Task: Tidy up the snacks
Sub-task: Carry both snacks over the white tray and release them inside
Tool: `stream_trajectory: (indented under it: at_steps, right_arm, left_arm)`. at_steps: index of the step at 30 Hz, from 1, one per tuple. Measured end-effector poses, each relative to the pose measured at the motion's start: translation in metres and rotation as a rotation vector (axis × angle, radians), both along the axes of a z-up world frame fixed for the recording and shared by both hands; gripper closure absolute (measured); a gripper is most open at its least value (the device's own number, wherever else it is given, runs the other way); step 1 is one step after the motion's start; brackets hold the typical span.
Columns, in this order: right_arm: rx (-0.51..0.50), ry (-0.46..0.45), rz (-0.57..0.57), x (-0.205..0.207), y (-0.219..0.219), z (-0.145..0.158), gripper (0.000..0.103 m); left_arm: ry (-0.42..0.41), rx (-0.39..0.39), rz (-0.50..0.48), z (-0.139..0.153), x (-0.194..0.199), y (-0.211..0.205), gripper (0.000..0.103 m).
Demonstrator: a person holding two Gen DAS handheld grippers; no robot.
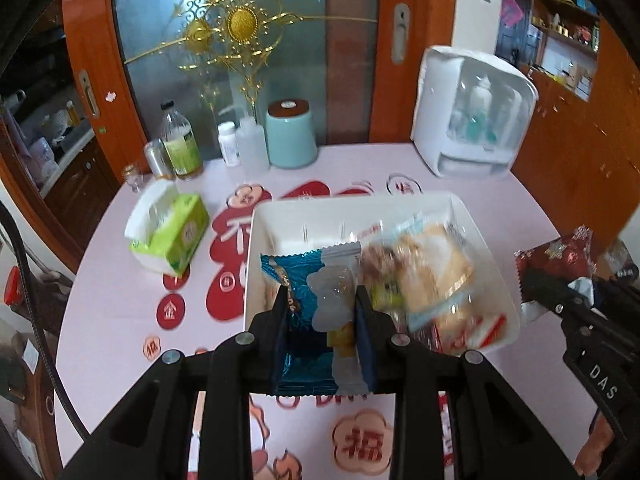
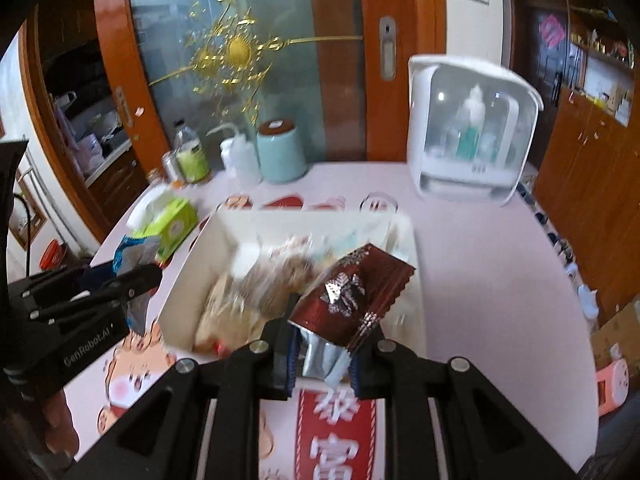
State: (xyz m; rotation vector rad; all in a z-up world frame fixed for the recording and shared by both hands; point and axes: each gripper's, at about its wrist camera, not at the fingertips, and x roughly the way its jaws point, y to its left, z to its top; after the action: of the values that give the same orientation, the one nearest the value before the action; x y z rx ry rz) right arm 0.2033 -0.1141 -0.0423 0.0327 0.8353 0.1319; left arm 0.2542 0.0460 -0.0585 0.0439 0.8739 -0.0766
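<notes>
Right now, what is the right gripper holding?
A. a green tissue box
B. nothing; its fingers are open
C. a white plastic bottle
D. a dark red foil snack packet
D: in the right wrist view the right gripper is clamped on a dark red foil snack packet near the white bin, while the left gripper holds a blue packet.

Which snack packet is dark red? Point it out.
The foil packet with silver snowflakes, clamped in the right tool. The left tool holds a blue packet instead.
</notes>
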Motion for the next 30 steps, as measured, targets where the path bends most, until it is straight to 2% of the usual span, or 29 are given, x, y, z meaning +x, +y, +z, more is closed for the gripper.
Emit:
stream_trajectory:
  at_steps: [4, 5, 7, 8, 9, 15, 20, 26, 30]
  right_arm:
    - [-0.05, 0.008, -0.014, 0.026, -0.003, -0.002, 0.07]
    - [-0.06, 0.012, -0.011, 0.031, -0.003, -0.003, 0.068]
    - [-0.055, 0.024, 0.005, 0.039, -0.004, -0.007, 0.061]
    - [-0.053, 0.03, 0.01, 0.041, -0.004, -0.009, 0.052]
    - [-0.049, 0.036, 0.019, 0.042, -0.004, -0.01, 0.047]
    - [-0.039, 0.044, 0.063, 0.032, 0.001, -0.014, 0.046]
    - [-0.021, 0.05, 0.083, 0.013, 0.004, -0.009, 0.046]
    - [0.017, 0.078, 0.068, -0.026, 0.005, 0.001, 0.045]
    - [0.008, 0.073, 0.056, -0.059, 0.008, 0.012, 0.038]
  left_arm:
    - [0.023, -0.008, 0.035, 0.0, 0.023, -0.002, 0.074]
    - [0.027, -0.011, 0.048, -0.001, 0.026, -0.001, 0.069]
    - [0.032, -0.024, 0.076, -0.003, 0.031, 0.003, 0.039]
    - [0.024, -0.029, 0.086, -0.003, 0.031, 0.005, 0.017]
    - [0.012, -0.024, 0.103, -0.003, 0.029, 0.006, 0.012]
    - [0.02, -0.011, 0.17, -0.002, 0.018, 0.017, 0.01]
    - [0.009, 0.011, 0.208, 0.007, -0.006, 0.023, 0.01]
    - [-0.009, 0.019, 0.205, 0.026, -0.054, 0.027, 0.01]
    - [-0.012, -0.012, 0.188, 0.038, -0.093, 0.032, 0.01]
